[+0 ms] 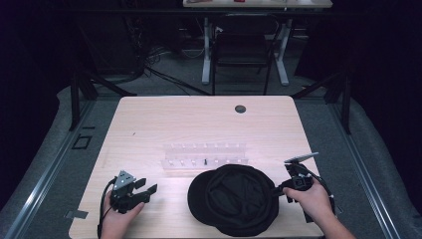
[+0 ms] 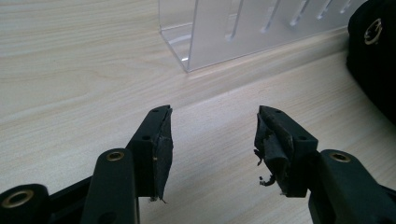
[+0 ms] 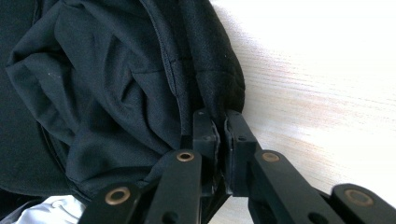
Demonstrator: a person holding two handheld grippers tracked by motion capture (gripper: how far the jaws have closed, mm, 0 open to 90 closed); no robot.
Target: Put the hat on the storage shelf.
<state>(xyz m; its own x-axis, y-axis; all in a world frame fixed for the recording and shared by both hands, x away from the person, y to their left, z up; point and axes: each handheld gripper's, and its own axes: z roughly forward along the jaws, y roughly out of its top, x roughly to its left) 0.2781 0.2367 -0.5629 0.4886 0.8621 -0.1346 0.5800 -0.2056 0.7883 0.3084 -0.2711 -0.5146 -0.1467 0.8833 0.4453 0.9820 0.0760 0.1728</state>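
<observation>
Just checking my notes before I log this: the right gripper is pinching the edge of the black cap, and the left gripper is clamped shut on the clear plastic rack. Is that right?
Not quite. The left gripper is open, with only bare table between its fingers; the clear plastic rack stands apart, beyond them, as the left gripper view shows. The right gripper does pinch the edge of the black cap.

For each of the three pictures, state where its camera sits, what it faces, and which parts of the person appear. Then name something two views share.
High view: fixed above the person's side, looking forward and down on the pale wooden table; forearms, both hands and both tongs show.
Left gripper view: rides the left tongs, open, facing the clear plastic slotted rack.
Right gripper view: rides the right tongs, shut on the rim of the black fabric cap.
Shared: the cap's edge also shows in the left gripper view and the high view.
</observation>
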